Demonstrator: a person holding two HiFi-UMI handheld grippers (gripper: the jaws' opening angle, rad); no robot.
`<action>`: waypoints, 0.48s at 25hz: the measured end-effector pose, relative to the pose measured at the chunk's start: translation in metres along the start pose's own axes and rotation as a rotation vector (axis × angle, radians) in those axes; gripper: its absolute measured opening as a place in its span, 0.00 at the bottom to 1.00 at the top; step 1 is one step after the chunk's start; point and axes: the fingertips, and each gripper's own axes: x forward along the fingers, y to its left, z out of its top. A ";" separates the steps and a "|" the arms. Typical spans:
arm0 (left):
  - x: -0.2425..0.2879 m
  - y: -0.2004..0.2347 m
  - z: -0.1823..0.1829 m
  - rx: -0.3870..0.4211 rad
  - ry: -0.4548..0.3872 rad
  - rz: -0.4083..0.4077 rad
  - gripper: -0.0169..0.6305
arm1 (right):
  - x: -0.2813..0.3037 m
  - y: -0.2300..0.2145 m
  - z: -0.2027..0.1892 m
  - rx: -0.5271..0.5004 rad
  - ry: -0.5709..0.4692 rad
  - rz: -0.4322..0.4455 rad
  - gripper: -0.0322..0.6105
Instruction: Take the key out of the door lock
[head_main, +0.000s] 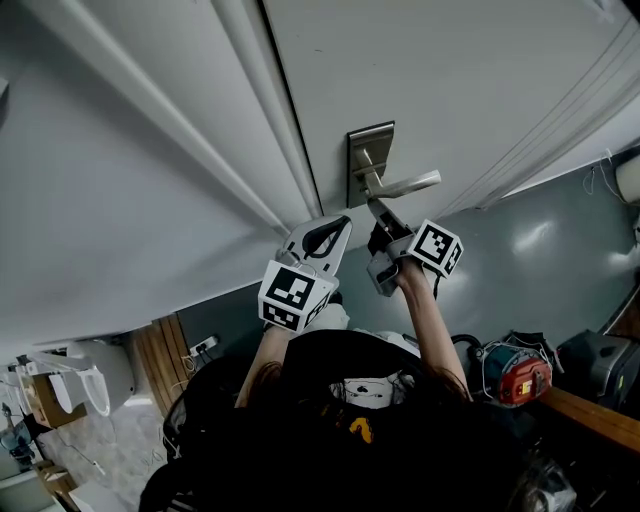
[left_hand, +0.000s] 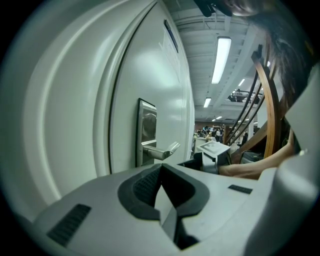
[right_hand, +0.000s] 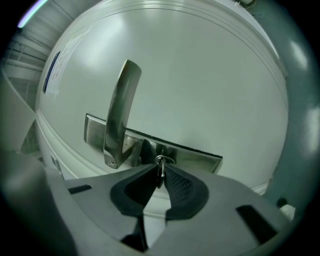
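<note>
Seen from the head camera, a white door (head_main: 440, 80) fills the upper scene. Far behind and left of the fingers lie a wooden panel (head_main: 160, 355) and a pale floor. The left gripper (head_main: 335, 232) is held up near the door. In its own view its fingers (left_hand: 150, 182) are pressed together with nothing between them, and their tips are short of the door and touch nothing. Ahead of those tips and slightly right stands a metal lock plate (head_main: 370, 150) with a lever handle (head_main: 408, 185). Just right of the left gripper, the right gripper (head_main: 380, 212) reaches the plate. In its own view its dark ribbed fingers (right_hand: 182, 187) are clamped on the head of a small key (right_hand: 160, 169), which has a thin wire ring (right_hand: 161, 160) at its top. The key sits at the face of the plate (right_hand: 195, 152), right at the fingertips. The lever handle (right_hand: 120, 115) juts out close beside the key, crowding the fingers on that side. Behind and right of the right gripper, low in the head view, sits a red and blue device (head_main: 515, 372).
</note>
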 end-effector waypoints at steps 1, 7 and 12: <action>0.000 0.001 0.001 0.002 0.000 -0.001 0.04 | 0.001 0.000 0.000 0.013 -0.004 0.005 0.10; -0.002 0.006 0.004 0.008 -0.005 -0.005 0.04 | 0.004 0.001 0.000 0.086 -0.020 0.040 0.09; -0.001 0.007 0.003 0.010 -0.002 -0.012 0.04 | 0.003 0.000 0.002 0.055 -0.026 0.032 0.08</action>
